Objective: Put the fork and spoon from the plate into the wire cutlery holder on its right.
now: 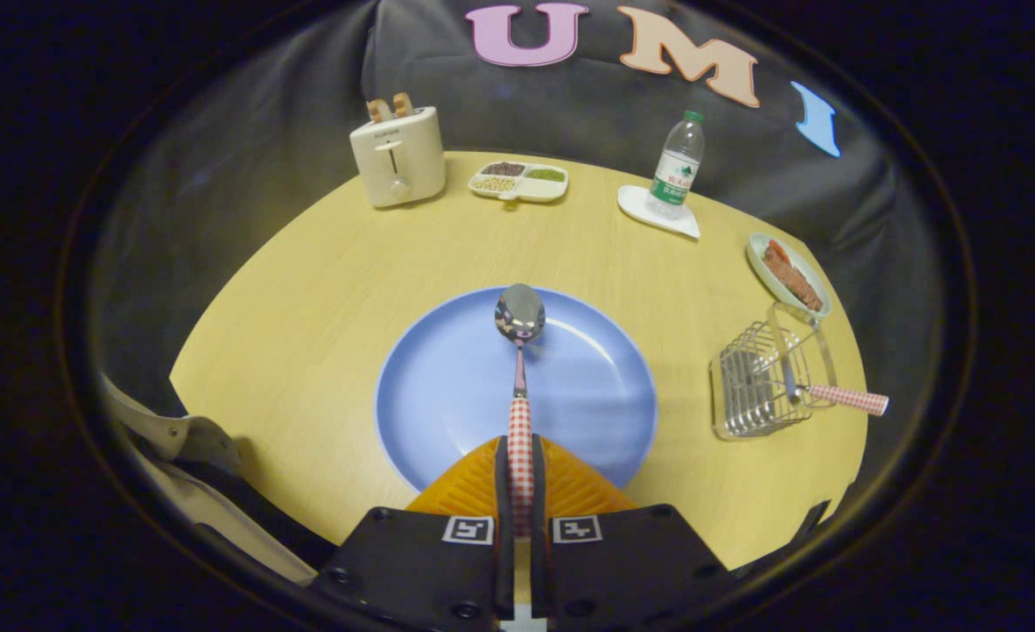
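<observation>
The gripper (521, 474) was clamped on the spoon (520, 351) by its checked handle, bowl out over the plate (447, 386). The holder (754, 391), near the desk's right edge, already held the fork (842, 398). That long overhang could let the spoon pivot, or snag the wires.

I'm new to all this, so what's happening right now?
Hand-held gripper shut on spoon handle, over blue plate. Fork already in wire cutlery holder. Path to holder looks clear.

Staged booth: black cloth wall (570, 105), table (324, 290), toaster (398, 156).
</observation>
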`<state>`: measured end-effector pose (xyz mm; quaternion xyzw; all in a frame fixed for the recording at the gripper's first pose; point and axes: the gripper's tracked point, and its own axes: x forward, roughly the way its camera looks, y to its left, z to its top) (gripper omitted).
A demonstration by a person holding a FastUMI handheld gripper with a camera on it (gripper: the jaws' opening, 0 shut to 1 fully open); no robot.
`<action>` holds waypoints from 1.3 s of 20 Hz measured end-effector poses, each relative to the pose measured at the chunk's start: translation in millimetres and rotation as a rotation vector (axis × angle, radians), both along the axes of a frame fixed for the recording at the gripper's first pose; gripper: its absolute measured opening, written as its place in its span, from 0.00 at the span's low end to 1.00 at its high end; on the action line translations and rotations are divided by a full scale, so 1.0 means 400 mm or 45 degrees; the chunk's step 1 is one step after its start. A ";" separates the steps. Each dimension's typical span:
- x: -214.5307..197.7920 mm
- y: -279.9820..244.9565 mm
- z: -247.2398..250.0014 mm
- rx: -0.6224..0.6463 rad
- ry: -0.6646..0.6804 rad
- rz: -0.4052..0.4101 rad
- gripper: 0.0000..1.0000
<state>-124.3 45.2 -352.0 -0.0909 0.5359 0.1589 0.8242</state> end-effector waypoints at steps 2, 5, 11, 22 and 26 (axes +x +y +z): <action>0.015 -0.030 0.025 0.003 0.003 0.031 0.10; 0.038 -0.080 0.060 0.008 0.010 0.071 0.10; 0.098 -0.179 0.116 0.007 0.017 0.152 0.10; 0.164 -0.368 0.160 -0.092 0.116 0.342 0.10; 0.169 -0.427 0.177 -0.128 0.199 0.362 0.10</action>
